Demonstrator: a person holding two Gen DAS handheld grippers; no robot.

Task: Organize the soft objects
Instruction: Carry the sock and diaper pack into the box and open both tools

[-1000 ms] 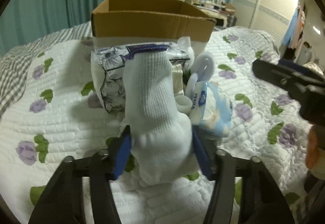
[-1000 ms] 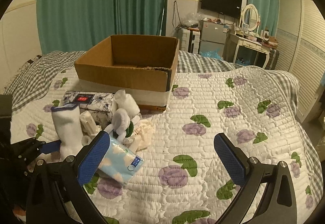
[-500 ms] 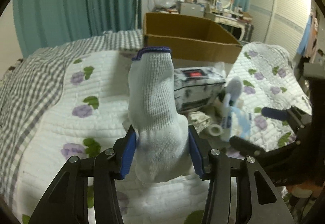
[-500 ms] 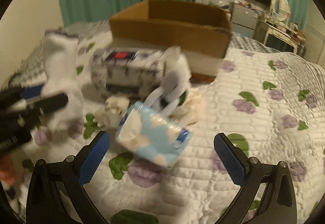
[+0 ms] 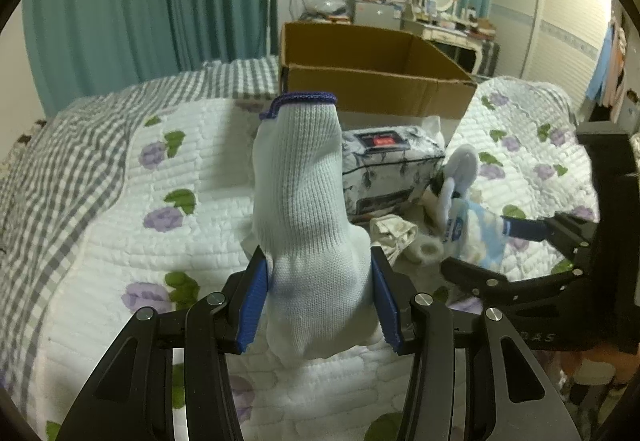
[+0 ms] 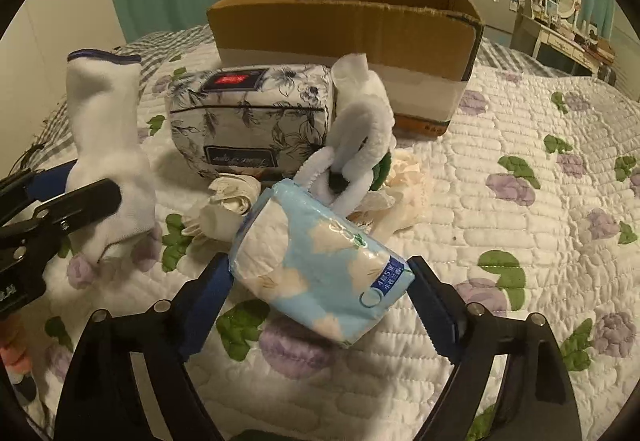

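The left claw (image 5: pixel 318 301) is clamped on the toe end of a white sock (image 5: pixel 308 209), which stands upright above the quilted bed (image 5: pixel 120 233). The right claw (image 6: pixel 318 305) has its blue pads against both ends of a light-blue tissue pack (image 6: pixel 320 273), apparently gripping it. A floral tissue pack (image 6: pixel 248 121) lies just beyond, before the open cardboard box (image 6: pixel 340 17).

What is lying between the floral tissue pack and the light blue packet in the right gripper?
In the right wrist view, a crumpled cream cloth lies between the floral tissue pack and the light blue packet.
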